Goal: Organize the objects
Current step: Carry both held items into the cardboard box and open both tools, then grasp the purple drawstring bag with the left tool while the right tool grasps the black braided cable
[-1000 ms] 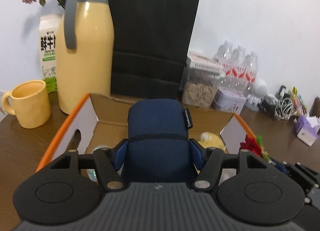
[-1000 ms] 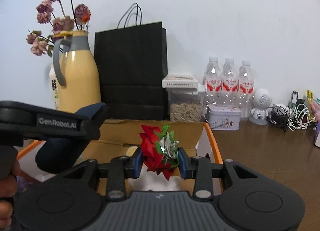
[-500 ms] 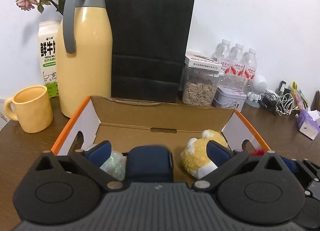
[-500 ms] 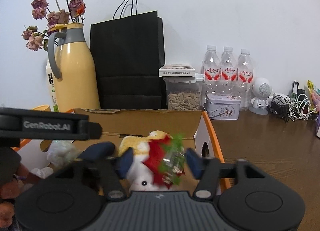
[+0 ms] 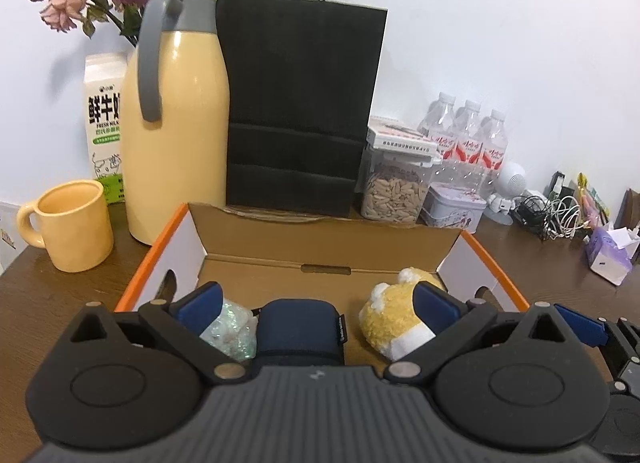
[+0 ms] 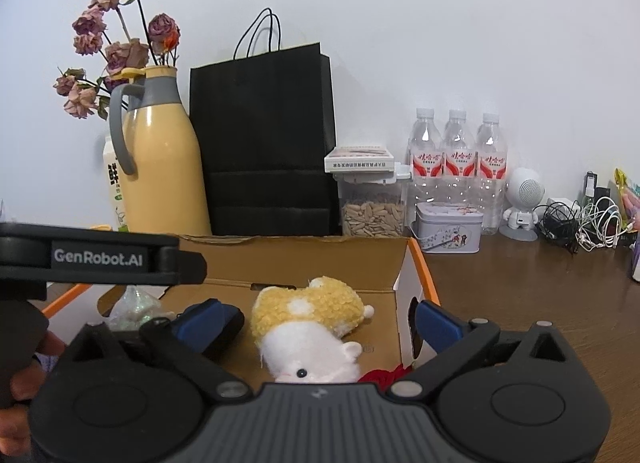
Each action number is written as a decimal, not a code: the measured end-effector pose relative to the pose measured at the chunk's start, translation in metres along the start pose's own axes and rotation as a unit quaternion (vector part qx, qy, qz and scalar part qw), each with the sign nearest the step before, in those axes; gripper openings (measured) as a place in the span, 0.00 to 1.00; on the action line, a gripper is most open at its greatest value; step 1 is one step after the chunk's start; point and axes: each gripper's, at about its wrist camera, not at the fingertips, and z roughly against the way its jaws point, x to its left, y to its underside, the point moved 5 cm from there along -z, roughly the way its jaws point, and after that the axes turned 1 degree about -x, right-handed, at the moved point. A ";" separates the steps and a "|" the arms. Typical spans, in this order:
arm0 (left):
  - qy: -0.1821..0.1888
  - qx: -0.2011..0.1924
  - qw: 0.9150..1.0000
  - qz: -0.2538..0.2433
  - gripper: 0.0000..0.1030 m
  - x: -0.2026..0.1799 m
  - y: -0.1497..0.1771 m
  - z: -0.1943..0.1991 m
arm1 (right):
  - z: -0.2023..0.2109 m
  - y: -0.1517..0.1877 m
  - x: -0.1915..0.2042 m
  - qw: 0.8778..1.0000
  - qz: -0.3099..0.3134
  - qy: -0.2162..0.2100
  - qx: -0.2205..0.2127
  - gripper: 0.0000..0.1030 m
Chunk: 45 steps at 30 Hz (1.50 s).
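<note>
Behind our cardboard box (image 5: 324, 247) we've got a yellow jug (image 5: 176, 111), black paper bag (image 5: 300, 103) and water bottles (image 6: 456, 159). Left gripper (image 5: 316, 303) gapes empty, its navy pouch (image 5: 298, 329) dropped inside beside the plush toy (image 6: 312, 323). Right gripper (image 6: 316, 319) is still opening, red flower (image 6: 382, 375) released below

Orange-edged brown cardboard box (image 5: 328, 239) holding a navy blue pouch (image 5: 298, 331), a yellow-and-white plush toy (image 6: 312, 327) and a red flower (image 6: 380, 377); pale yellow mug (image 5: 74, 225) beside
</note>
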 end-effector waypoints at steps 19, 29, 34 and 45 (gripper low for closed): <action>-0.024 -0.032 0.999 0.006 1.00 0.053 0.019 0.095 | 0.065 0.015 0.012 0.999 0.039 -0.014 -0.006 1.00; -0.049 -0.004 0.999 -0.007 1.00 0.084 0.055 0.129 | 0.104 0.053 0.017 0.996 0.067 -0.035 0.039 1.00; -0.055 0.012 0.998 -0.017 1.00 0.094 0.075 0.144 | 0.116 0.074 0.021 0.993 0.078 -0.049 0.069 1.00; -0.066 0.043 0.997 0.000 1.00 0.117 0.112 0.164 | 0.122 0.100 0.046 0.983 0.069 -0.110 0.130 1.00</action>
